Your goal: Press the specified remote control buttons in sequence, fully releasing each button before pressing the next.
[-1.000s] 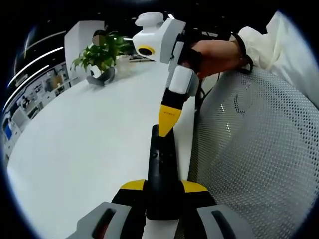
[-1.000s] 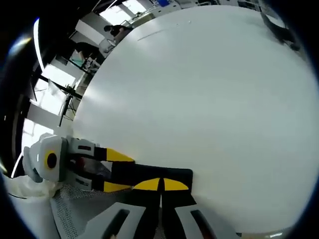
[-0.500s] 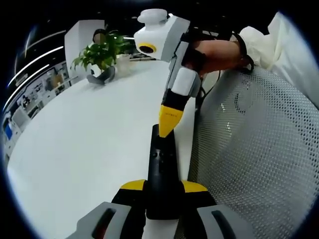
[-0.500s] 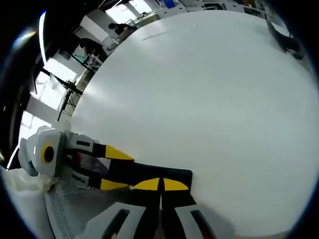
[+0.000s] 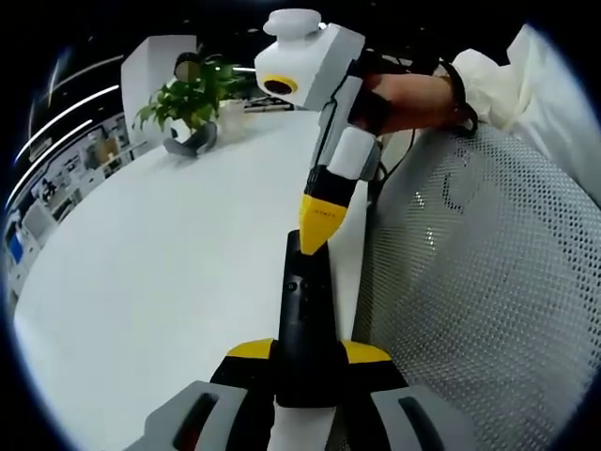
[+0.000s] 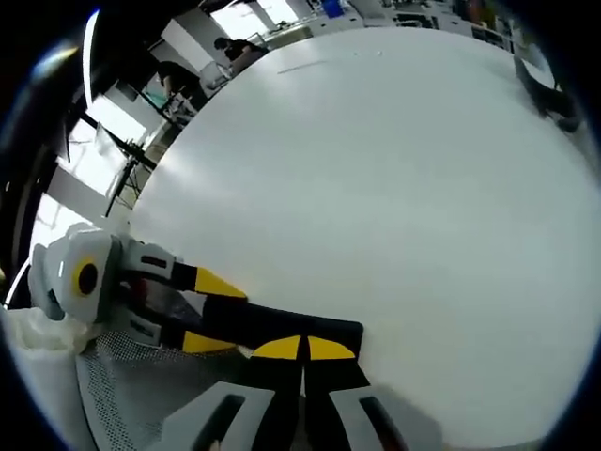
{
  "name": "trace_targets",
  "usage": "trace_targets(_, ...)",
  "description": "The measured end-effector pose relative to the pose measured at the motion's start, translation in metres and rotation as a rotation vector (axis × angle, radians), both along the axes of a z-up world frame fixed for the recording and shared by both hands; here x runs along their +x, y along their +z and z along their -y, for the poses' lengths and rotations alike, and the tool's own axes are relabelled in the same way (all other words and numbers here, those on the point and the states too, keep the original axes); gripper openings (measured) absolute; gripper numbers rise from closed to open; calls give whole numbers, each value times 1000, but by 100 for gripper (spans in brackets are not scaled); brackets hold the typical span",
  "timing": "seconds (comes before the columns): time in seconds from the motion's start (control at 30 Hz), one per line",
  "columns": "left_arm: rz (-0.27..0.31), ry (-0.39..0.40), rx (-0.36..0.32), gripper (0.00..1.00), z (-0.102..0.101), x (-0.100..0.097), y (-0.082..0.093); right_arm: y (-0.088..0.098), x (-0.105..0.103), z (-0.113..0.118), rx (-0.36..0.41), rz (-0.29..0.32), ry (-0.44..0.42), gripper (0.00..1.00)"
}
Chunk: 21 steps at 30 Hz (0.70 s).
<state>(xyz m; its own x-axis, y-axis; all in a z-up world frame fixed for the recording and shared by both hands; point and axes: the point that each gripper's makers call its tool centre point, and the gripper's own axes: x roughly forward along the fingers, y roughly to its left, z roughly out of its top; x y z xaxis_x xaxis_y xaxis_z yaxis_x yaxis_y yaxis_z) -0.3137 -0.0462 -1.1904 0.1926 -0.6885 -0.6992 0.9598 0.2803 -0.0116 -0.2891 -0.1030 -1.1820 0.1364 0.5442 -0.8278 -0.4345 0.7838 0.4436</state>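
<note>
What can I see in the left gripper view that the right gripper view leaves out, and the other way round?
The left gripper view adds a potted plant at the table's far end, a white mesh chair back and a person's hand holding the right tongs, whose shut yellow tips rest on the black remote control. The right gripper view adds office furniture and bright windows beyond the table, and the left tongs seen from outside, clamping the remote. Both share the white table, the remote and the two tongs.

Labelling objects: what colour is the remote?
Black remote, clearest in the left gripper view, clamped by the left gripper.
</note>
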Motion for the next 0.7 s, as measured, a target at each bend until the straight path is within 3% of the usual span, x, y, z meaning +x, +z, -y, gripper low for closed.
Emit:
trace_targets(0.1, 1, -5, -1, 25, 0, 0, 0, 1, 0, 0, 21, -34, -30, 0)
trace_targets(0.33, 3, -7, -7, 25, 3, 0, 0, 1, -1, 1, 4, -38, -31, 0)
trace_targets(0.7, 8, -12, -21, 25, 6, 0, 0, 4, 8, -10, 21, 38, 11, 0)
